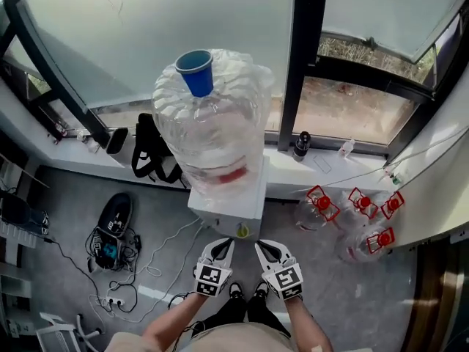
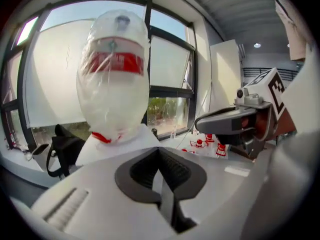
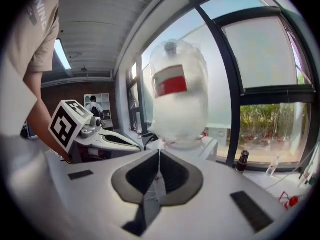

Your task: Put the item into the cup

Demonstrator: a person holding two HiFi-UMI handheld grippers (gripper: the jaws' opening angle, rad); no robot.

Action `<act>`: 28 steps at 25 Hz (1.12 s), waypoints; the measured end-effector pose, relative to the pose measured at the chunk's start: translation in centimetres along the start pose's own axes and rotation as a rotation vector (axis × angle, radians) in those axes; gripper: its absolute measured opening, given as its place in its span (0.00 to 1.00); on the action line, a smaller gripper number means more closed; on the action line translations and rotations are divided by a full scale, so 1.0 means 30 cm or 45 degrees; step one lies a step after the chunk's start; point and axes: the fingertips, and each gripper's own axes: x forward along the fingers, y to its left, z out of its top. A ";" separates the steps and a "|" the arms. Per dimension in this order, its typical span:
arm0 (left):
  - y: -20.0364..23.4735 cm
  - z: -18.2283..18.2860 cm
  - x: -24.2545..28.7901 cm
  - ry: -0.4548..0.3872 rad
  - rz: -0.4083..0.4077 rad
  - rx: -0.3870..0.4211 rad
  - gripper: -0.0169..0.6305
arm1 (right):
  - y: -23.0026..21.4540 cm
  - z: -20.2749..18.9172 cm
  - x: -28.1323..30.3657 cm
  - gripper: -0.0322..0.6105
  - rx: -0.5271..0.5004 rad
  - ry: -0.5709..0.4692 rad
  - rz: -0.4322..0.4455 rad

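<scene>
Left tool [image 1: 222, 246] and right tool [image 1: 265, 248] are hovering closed and empty; blue cup [image 1: 196, 70] is sitting atop the water bottle [image 1: 212, 134] at 12 o'clock, nearer the left tool.

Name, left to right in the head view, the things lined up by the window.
Black bag → big water jug → dark bottle → small clear bottle.
</scene>
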 end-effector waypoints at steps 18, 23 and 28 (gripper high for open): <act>0.083 0.667 -0.381 -0.475 0.141 -0.017 0.04 | 0.060 0.666 -0.192 0.07 -0.167 -0.358 -0.073; 0.080 0.662 -0.390 -0.451 0.116 -0.012 0.04 | 0.068 0.684 -0.213 0.07 -0.204 -0.352 -0.098; 0.078 0.691 -0.398 -0.463 0.102 0.025 0.04 | 0.064 0.691 -0.221 0.07 -0.204 -0.357 -0.120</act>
